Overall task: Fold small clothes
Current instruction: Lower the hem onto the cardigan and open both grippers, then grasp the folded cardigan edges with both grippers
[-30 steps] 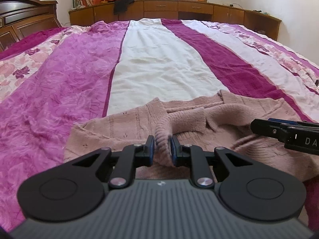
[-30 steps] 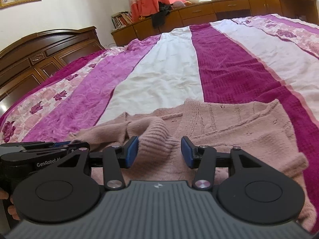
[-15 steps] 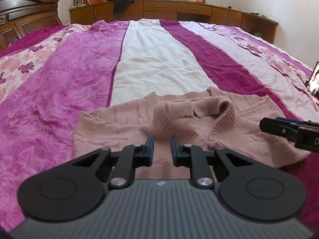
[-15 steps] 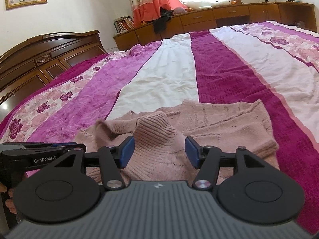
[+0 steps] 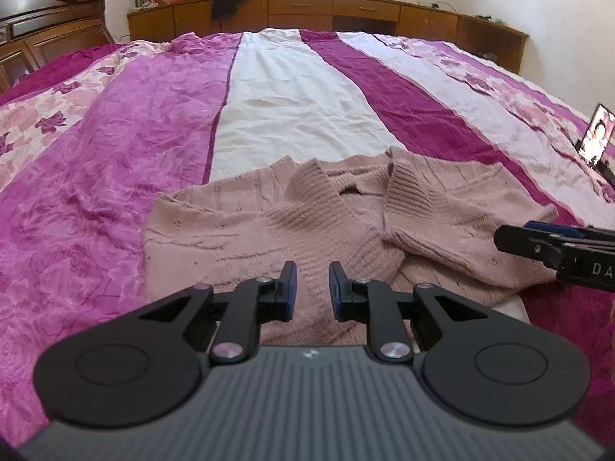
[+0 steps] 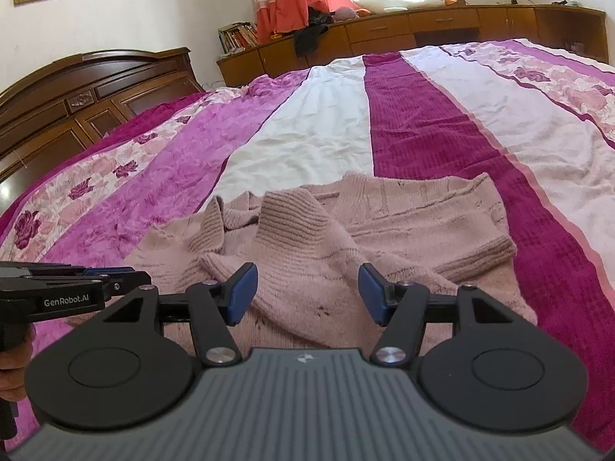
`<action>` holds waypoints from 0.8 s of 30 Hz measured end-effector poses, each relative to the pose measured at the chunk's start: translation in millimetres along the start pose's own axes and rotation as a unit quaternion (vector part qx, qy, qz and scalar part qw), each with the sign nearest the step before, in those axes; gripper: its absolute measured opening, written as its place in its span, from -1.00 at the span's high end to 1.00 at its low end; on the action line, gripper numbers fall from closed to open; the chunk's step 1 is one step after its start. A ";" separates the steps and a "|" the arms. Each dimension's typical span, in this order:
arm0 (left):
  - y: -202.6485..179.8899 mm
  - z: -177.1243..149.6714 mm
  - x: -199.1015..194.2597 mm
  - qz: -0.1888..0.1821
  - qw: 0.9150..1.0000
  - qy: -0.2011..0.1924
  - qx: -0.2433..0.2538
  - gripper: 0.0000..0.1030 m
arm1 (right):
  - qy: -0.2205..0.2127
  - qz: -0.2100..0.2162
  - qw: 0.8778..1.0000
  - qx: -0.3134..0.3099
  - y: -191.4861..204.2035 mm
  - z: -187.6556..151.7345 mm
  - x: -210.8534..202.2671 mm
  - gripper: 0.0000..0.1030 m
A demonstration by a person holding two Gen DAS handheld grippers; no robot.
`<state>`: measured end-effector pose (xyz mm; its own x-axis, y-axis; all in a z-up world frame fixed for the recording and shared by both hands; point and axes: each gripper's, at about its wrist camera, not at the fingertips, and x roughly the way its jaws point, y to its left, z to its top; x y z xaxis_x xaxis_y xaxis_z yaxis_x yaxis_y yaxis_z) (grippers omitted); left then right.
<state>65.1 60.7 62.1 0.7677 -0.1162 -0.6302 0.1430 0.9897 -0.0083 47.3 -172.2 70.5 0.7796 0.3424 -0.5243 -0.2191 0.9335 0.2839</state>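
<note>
A pink knitted sweater [image 5: 238, 230] [image 6: 403, 230] lies flat on the bed, with both sleeves laid inward over its body and their ribbed cuffs near the collar. My left gripper [image 5: 313, 288] hovers over the sweater's near hem. Its jaws stand a narrow gap apart, with nothing held between them. My right gripper [image 6: 307, 296] is wide open above the near part of the right sleeve and holds nothing. Each gripper shows side-on in the other's view: the right gripper [image 5: 538, 244] at the right edge, the left gripper [image 6: 77, 280] at the left edge.
The striped magenta, white and floral bedspread [image 5: 288, 115] stretches far beyond the sweater. A dark wooden headboard [image 6: 88, 92] runs along the left and wooden cabinets [image 5: 346, 11] along the far wall. A small lit screen [image 5: 597, 134] stands at the bed's right edge. A hand [image 6: 15, 357] grips the left tool.
The left gripper let go of the sleeve cuff, which dropped onto the sweater. The right gripper opened wider and its sleeve now lies flat. Both grippers drew back towards the near hem.
</note>
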 end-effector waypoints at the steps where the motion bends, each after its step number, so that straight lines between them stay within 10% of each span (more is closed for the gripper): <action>1: -1.8 -1.5 0.1 -0.002 1.000 0.001 0.004 0.56 | 0.002 -0.001 1.000 -0.003 0.9 -1.2 0.8 -0.28; 5: -9.9 -7.3 -1.0 -0.010 1.000 -0.002 0.023 0.19 | 0.008 -0.001 1.000 -0.012 3.4 -5.6 1.1 -0.29; 24: -32.7 -26.9 30.8 -0.004 0.994 -0.016 0.111 0.21 | 0.035 0.013 0.994 -0.103 26.3 -13.5 37.6 -0.29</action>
<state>67.3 27.1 22.1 0.7843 -0.1303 -0.6065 0.2808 0.9463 0.1599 62.9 -133.3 47.4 0.7310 0.3672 -0.5751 -0.3608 0.9234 0.1311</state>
